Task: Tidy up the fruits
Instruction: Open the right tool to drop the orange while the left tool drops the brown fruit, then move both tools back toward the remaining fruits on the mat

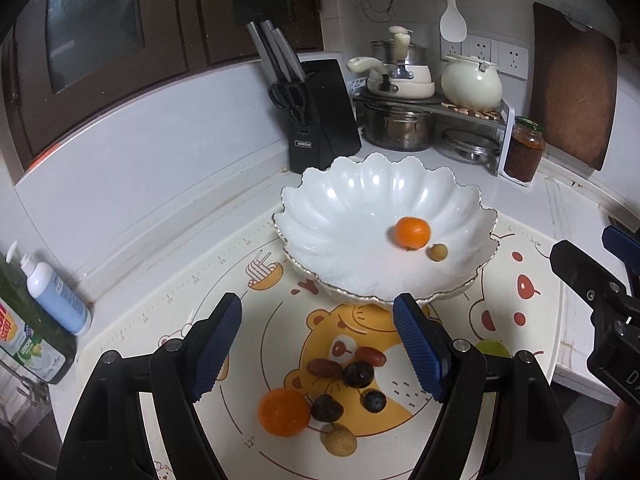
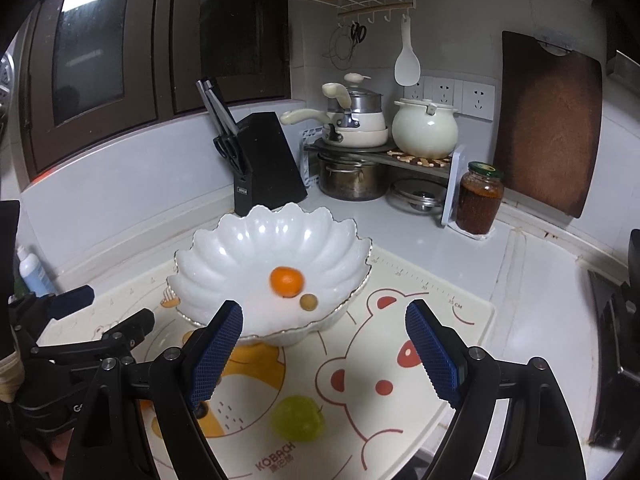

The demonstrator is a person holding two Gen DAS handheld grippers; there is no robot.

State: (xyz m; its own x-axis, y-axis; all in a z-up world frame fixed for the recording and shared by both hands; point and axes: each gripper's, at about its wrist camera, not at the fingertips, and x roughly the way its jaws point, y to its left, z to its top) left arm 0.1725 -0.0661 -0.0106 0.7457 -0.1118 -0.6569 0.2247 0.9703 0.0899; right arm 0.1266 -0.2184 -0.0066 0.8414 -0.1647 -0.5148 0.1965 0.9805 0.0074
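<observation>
A white scalloped bowl (image 1: 360,208) (image 2: 256,248) stands on the cartoon mat and holds a small orange (image 1: 412,232) (image 2: 285,281) and a tan longan (image 1: 437,251) (image 2: 309,302). On the mat near me lie an orange (image 1: 284,412), a tan longan (image 1: 338,439), dark grapes (image 1: 358,374) and red grapes (image 1: 325,368). A green fruit (image 2: 298,417) (image 1: 492,347) lies to the right. My left gripper (image 1: 318,344) is open and empty above the fruit pile. My right gripper (image 2: 324,354) is open and empty above the green fruit.
A black knife block (image 1: 320,116) stands behind the bowl. A rack with pots (image 1: 424,96) and a sauce jar (image 1: 524,148) stand at the back right, by a leaning wooden board (image 1: 572,84). Soap bottles (image 1: 56,292) stand at the left wall.
</observation>
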